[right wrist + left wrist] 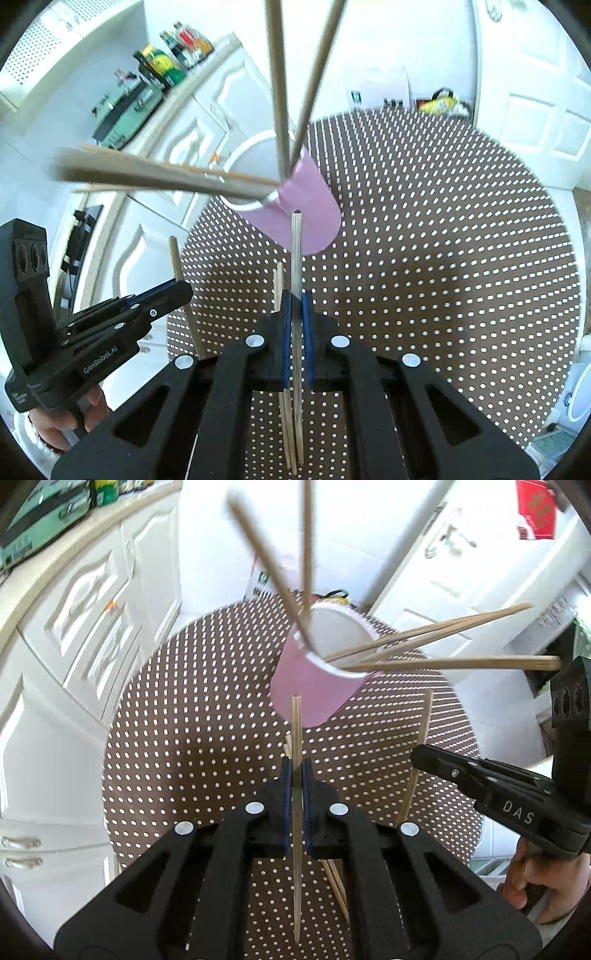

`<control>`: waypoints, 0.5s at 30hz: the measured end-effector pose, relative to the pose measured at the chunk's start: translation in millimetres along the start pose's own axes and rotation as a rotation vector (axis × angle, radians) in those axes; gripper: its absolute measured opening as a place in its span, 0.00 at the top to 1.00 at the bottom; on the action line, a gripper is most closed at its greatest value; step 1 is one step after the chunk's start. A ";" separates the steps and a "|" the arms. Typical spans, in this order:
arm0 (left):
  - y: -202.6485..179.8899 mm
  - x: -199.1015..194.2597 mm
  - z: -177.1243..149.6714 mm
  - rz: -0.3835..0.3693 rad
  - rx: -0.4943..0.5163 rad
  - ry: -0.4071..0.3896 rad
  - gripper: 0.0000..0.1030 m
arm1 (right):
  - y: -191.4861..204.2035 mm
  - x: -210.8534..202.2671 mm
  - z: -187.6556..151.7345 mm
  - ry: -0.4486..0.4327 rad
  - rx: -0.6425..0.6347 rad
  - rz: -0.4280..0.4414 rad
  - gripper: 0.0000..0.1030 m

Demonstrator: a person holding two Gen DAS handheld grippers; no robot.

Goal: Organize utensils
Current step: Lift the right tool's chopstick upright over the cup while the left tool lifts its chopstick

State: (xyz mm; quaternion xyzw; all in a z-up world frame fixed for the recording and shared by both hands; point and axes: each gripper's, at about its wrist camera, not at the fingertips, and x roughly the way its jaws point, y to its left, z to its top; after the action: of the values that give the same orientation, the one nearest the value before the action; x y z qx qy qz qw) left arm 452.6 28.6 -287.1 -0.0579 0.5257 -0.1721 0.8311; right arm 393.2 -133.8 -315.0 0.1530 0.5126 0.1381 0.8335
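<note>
Two claws, left claw (296, 771) and right claw (296, 306), each clamp one wooden chopstick (296, 720); misaligned insertion could tip the pink paper cup (314, 686) ahead.

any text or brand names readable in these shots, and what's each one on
"DAS" on the right gripper body, left wrist view.
"GenRobot.AI" on the left gripper body, right wrist view.
A small label lower on the left gripper: too small to read.
Red sign, white carton and bottle labels: too blurred to read.
</note>
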 end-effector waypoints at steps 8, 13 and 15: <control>-32.2 -59.7 -2.4 -0.068 0.066 -0.105 0.95 | 28.9 -48.9 5.4 -0.127 -0.033 0.018 0.96; -41.3 -83.3 4.0 -0.103 0.092 -0.173 0.95 | 37.6 -81.0 7.9 -0.213 -0.051 0.022 0.96; -45.0 -92.8 6.6 -0.118 0.105 -0.202 0.95 | 43.8 -85.9 11.4 -0.243 -0.059 0.024 0.96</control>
State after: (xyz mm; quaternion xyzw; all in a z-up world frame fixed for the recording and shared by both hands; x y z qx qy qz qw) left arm 412.4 18.3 -192.5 -0.0620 0.4253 -0.2416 0.8700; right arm 362.7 -128.3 -223.0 0.1500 0.4017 0.1434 0.8919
